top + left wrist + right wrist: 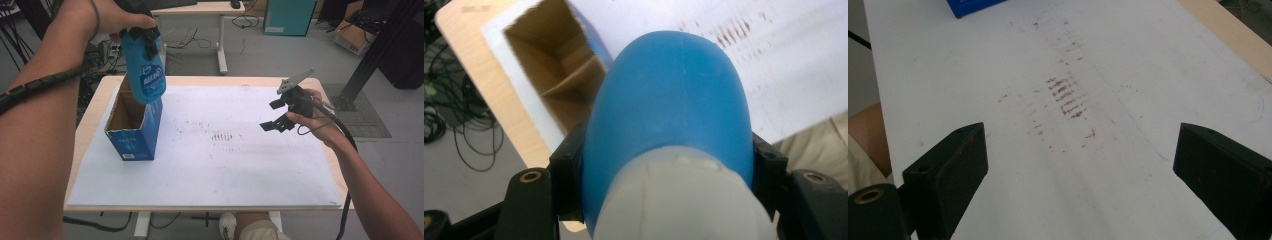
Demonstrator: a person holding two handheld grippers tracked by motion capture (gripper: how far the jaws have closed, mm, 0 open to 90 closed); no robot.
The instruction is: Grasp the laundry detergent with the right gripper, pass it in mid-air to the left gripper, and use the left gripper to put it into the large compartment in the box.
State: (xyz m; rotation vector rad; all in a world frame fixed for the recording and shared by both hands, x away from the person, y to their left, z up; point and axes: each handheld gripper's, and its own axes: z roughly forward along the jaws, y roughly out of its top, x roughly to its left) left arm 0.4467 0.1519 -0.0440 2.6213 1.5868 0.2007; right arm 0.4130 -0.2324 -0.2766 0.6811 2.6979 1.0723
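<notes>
A blue plastic bottle [145, 72] with a white label hangs bottom-down over the open blue cardboard box [134, 127] at the table's left. My left gripper [144, 37] is shut on the bottle near its top, and its bottom sits just above the box's opening. In the left gripper view the bottle [669, 115] sits between the two black pads [569, 175], with the box's brown inside [554, 65] beyond it. My right gripper [280, 114] hovers open over the right side of the table, nothing between its jaws. Its view looks down on the smudged white sheet [1068, 97].
A white sheet [210, 150] with dark smudges covers the wooden table [95, 100]. Another table's leg [220, 45], cables and boxes stand on the floor behind. A person's knee [255, 227] shows at the front edge.
</notes>
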